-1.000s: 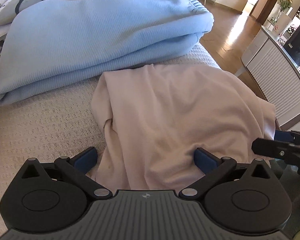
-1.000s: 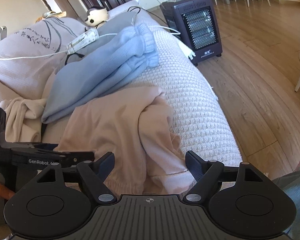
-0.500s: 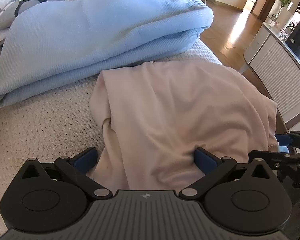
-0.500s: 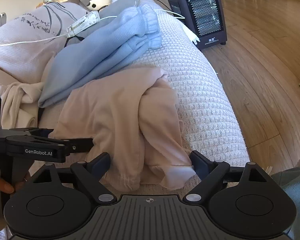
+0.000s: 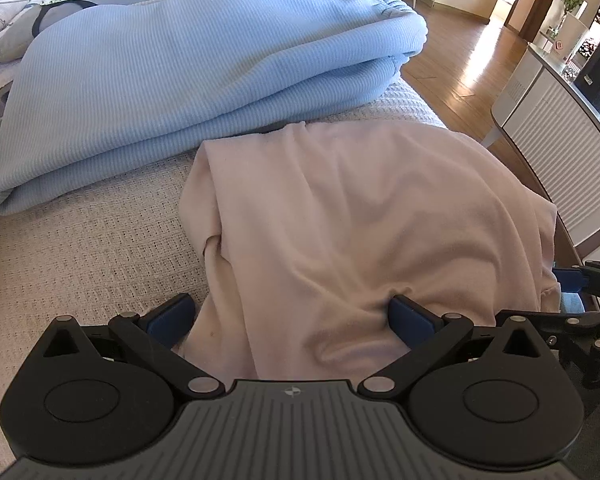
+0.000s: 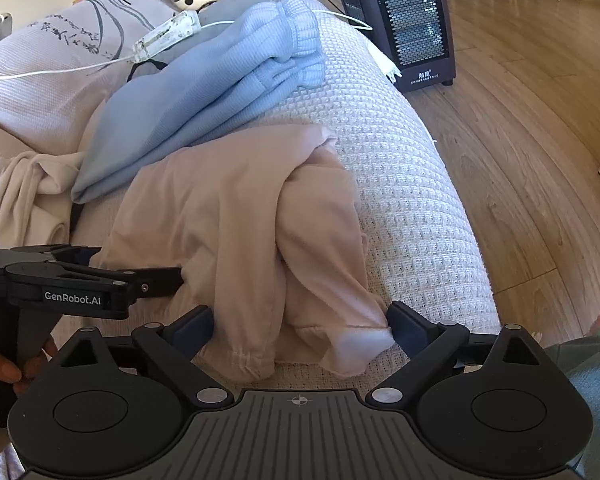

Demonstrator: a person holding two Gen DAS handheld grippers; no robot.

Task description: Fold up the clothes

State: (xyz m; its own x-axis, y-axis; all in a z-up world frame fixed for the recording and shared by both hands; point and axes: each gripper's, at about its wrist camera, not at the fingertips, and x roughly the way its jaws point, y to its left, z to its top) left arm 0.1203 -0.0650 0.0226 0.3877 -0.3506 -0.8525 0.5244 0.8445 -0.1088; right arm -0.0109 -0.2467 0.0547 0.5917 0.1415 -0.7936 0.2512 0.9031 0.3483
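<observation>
A pale pink garment (image 5: 360, 216) lies loosely folded on the white woven sofa cover (image 5: 80, 240). My left gripper (image 5: 290, 314) is open wide over the garment's near edge, and the right pad nudges a fold. In the right wrist view the same pink garment (image 6: 228, 216) lies with its cuffed hem and a white lining corner at the near edge. My right gripper (image 6: 300, 326) straddles that hem with its jaws opening, and the cloth rests loose between them. A folded light blue garment (image 5: 200, 72) sits just behind the pink one.
A crumpled cream garment (image 6: 28, 192) lies left of the blue garment (image 6: 220, 92). A white power strip (image 6: 168, 36) with its cable and a printed cushion (image 6: 72, 36) lie further back. A dark electric heater (image 6: 412, 24) stands on the wooden floor beside the sofa's edge. A white cabinet (image 5: 560, 128) stands at the right.
My right gripper's jaws have spread wider and the pink garment's hem, bunched between them before, now lies loose on the sofa cover. My left gripper has stayed in place and open.
</observation>
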